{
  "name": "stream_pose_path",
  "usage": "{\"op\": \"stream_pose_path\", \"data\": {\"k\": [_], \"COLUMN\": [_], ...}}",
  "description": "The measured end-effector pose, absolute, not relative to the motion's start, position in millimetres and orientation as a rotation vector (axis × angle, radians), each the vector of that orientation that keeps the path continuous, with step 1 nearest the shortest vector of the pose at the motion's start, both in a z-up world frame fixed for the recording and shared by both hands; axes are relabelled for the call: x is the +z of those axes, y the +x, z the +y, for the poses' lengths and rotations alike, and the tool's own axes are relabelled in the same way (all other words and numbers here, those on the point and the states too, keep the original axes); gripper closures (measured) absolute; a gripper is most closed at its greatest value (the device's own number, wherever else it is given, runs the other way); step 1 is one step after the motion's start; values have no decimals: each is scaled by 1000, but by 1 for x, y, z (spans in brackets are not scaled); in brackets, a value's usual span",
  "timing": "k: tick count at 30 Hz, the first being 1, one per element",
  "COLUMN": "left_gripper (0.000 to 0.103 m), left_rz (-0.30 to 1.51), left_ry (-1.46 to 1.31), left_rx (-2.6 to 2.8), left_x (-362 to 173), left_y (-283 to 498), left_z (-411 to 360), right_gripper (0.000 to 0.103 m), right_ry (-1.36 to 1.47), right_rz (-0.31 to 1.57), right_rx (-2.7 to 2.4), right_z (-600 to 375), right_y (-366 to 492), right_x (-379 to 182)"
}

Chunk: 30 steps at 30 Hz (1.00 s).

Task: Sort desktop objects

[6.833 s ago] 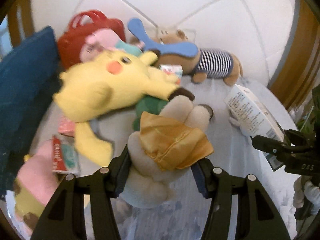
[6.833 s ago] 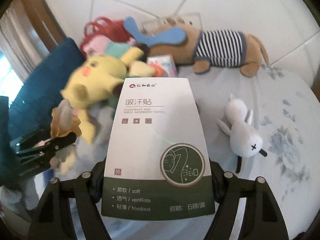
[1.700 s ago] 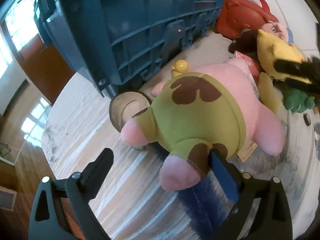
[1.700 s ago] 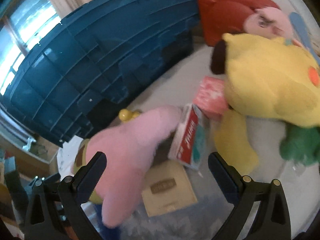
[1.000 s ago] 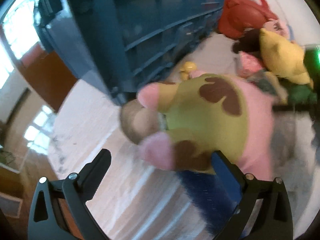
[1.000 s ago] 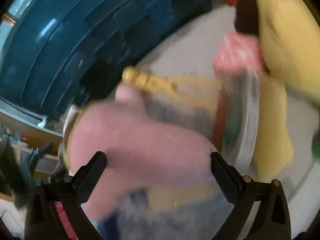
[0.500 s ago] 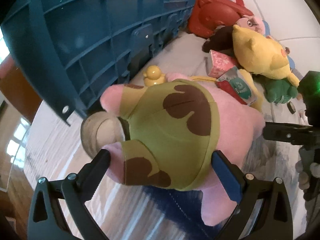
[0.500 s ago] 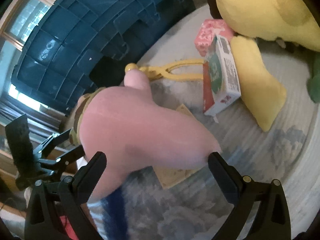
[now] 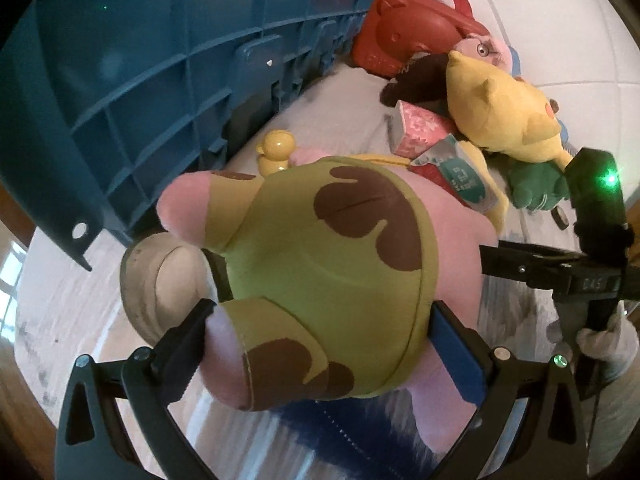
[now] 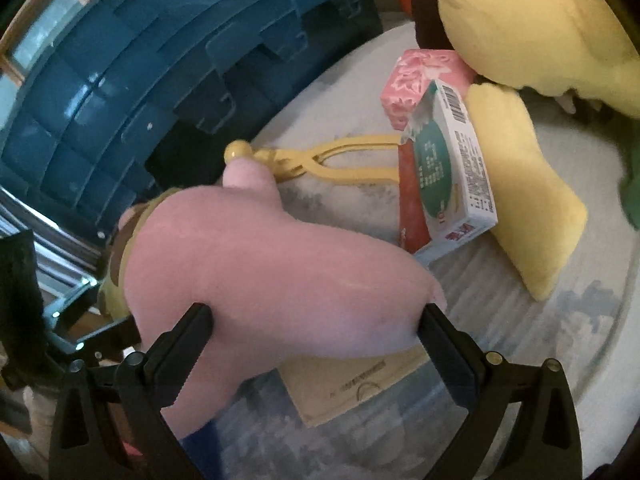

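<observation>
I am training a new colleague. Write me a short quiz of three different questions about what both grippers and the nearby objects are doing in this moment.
1. True or false: the left gripper and the right gripper both grip the pink plush.
2. What large container stands behind the plush?
A. red bag
B. blue crate
C. wooden box
3. Fill in: the small yellow ____ sits between plush and crate.

Key: 1 true; 2 B, the blue crate; 3 duck.

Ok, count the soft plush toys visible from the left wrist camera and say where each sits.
4, maybe more hidden: pink star-shaped plush in green shorts between the left jaws; yellow plush right of it; small green plush below that; pink-faced plush behind, by the red bag.
</observation>
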<state>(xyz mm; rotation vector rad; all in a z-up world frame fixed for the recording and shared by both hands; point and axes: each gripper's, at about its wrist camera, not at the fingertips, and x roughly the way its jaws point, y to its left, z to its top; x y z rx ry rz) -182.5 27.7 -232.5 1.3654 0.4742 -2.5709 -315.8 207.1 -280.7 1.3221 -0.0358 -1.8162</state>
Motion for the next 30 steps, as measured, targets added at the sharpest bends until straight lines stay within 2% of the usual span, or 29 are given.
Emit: {"op": "stream_pose_path", "data": {"k": [8, 12, 25, 30], "left_gripper": [0, 0, 0, 0], "left_rz": [486, 473, 451, 427], "left_ry": [1358, 1305, 1322, 1319], "left_rx": [-2569, -2584, -2573, -2575], "left_x": [-233, -233, -236, -236], "left_y": [-183, -185, -173, -176], "left_z": [28, 33, 30, 23], "right_gripper": [0, 0, 0, 0], "right_ry": [1295, 1294, 1242, 1346], "right_rz": [14, -83, 43, -181], "right_rx": [-1851, -1818, -1884, -1724], "right_z": [212, 205, 212, 205], "right_y": [-314, -326, -330, -352], "right_x": [-274, -291, -270, -296]}}
